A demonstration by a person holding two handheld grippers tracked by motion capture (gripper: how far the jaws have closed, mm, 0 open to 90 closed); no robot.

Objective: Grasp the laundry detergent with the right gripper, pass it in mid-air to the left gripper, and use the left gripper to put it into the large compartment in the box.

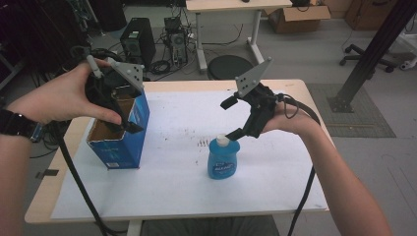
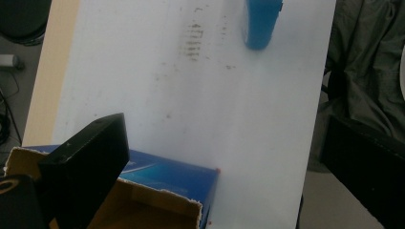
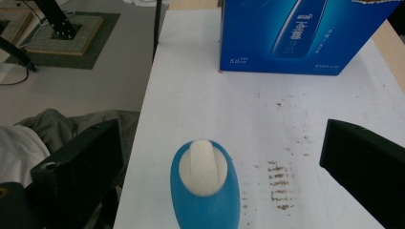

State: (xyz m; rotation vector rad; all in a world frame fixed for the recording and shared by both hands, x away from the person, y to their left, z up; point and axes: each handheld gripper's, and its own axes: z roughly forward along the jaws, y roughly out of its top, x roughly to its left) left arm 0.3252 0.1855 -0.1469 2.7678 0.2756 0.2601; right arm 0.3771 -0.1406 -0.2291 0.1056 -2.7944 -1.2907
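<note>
Two grippers over a table with a blue bottle and an open box

The blue bottle point(image 1: 223, 158) with its white cap point(image 3: 204, 166) stands upright on the white sheet point(image 1: 187, 187), just below the right gripper point(image 1: 235, 118), whose jaws are spread wide to either side of it. The left gripper point(image 1: 123, 110) sits at the open top of the blue cardboard box point(image 1: 118, 142), jaws apart, one inside

Lighting: bright, even, from overhead. White table cover point(image 1: 275, 162) glares pale, washed out in the left gripper view. Shadows: soft, short beside the blue bottle point(image 1: 223, 160) and blue box point(image 1: 120, 142). Focus: near jaws blurred; high view grainy, edges bowed.
</note>
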